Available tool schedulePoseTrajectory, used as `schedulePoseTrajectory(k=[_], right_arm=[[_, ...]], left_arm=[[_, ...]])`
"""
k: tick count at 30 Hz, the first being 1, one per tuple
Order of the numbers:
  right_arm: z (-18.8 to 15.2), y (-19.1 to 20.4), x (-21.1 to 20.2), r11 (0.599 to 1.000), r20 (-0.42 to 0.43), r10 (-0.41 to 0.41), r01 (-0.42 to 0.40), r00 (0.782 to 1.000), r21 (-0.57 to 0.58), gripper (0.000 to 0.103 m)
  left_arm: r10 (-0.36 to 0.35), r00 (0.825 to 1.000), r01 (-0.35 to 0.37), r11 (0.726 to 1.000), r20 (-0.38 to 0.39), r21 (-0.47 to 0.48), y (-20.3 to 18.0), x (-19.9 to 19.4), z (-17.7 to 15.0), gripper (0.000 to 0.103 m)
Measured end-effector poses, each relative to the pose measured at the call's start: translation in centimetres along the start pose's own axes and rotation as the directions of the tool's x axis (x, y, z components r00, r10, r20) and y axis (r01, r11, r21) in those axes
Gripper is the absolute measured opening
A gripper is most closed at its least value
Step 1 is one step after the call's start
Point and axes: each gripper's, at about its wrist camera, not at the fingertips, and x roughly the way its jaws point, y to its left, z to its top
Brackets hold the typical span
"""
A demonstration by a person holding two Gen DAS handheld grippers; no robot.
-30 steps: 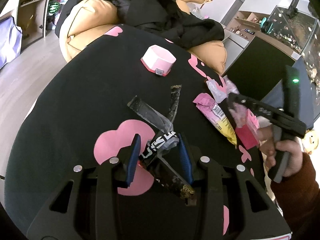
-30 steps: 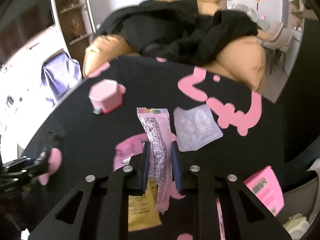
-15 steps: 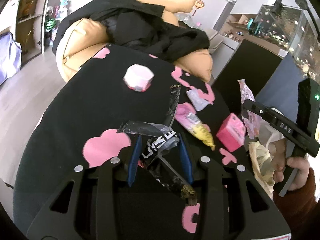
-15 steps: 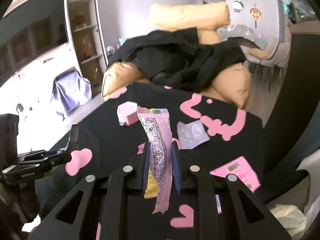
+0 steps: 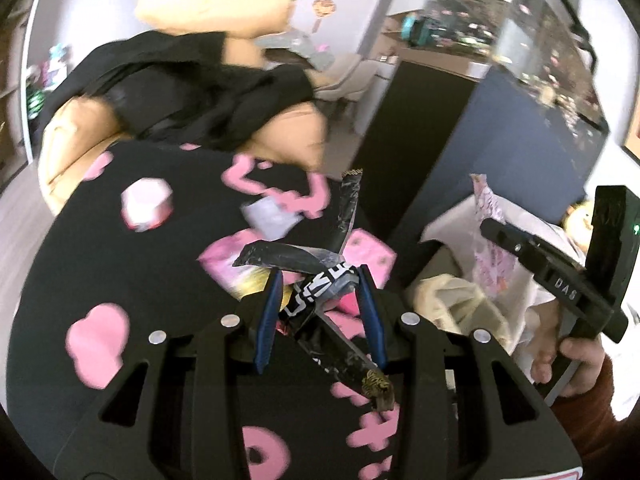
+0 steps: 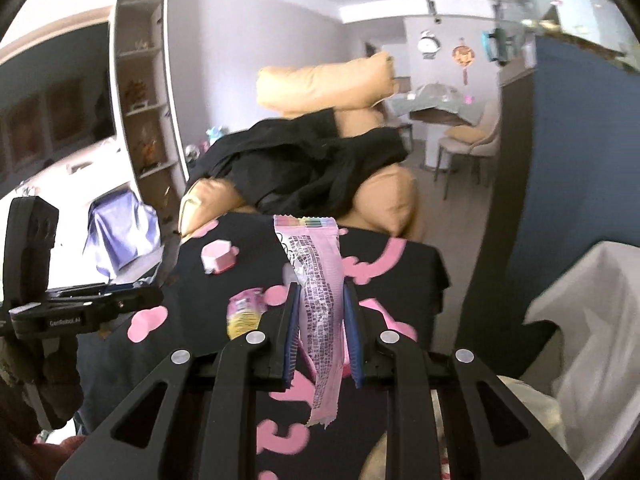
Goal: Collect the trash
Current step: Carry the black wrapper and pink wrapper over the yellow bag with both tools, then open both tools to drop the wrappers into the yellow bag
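Trash in two pieces is caught in the tongs, one piece per gripper. In the left wrist view, a pink hexagonal box (image 5: 146, 203) sits at the left on the black table cover with pink shapes (image 5: 96, 264). Toward the centre, the left gripper (image 5: 320, 312) has its blue pads (image 5: 267, 320) closed on a bundle of black wrappers (image 5: 320, 292): a crumpled one with white lettering sits between the fingers, one strip sticks up toward the upper centre of the frame, another runs down to the lower right over the gripper body. Beneath the bundle, on the cover, lie a pink-and-yellow packet (image 5: 236, 272) and a pink carton (image 5: 368, 254), with a pale translucent sachet (image 5: 269, 219) just above them. At the right edge the right gripper (image 5: 496, 226) hangs over a white bin liner (image 5: 448, 224).

In the right wrist view, the left gripper appears at the far left edge, side-on. In the centre, the right gripper (image 6: 321, 320) is clamped on a long pink wrapper (image 6: 316, 276), which stands upright between the pads, its rainbow-striped end above the fingertips and its torn tail drooping below them. The white bin liner (image 6: 580, 304) fills the right side, just beside the table's edge.
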Motion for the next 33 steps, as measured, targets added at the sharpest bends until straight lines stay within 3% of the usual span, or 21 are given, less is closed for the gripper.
schedulePoseTrajectory(k=[9,15,22,33], right_arm=[[-2.8,-7.3,-5.9,0.988,0.047,-0.121,0.116,0.992,0.101,0.021],[-5.1,-10.4,-7.7,0.974,0.034,-0.176,0.169,0.984,0.152,0.021],[-7.6,-12.9,-7.4,0.964,-0.027,-0.199,0.201,0.980,0.175,0.021],[-10.1,-13.7,-5.0,0.960,-0.113,-0.200,0.218,0.973,0.176,0.021]], left_arm=[[-0.160,0.987,0.162,0.978,-0.028,0.133,-10.3,3.6,1.8,0.036],[-0.196,0.977,0.207,0.963,-0.082,0.174,-14.4,5.8,1.0,0.036],[-0.196,0.972,0.220,0.955,-0.130,0.200,-16.1,7.6,0.0,0.036],[-0.189,0.965,0.222,0.957,-0.179,0.185,-15.7,9.2,-1.4,0.036]])
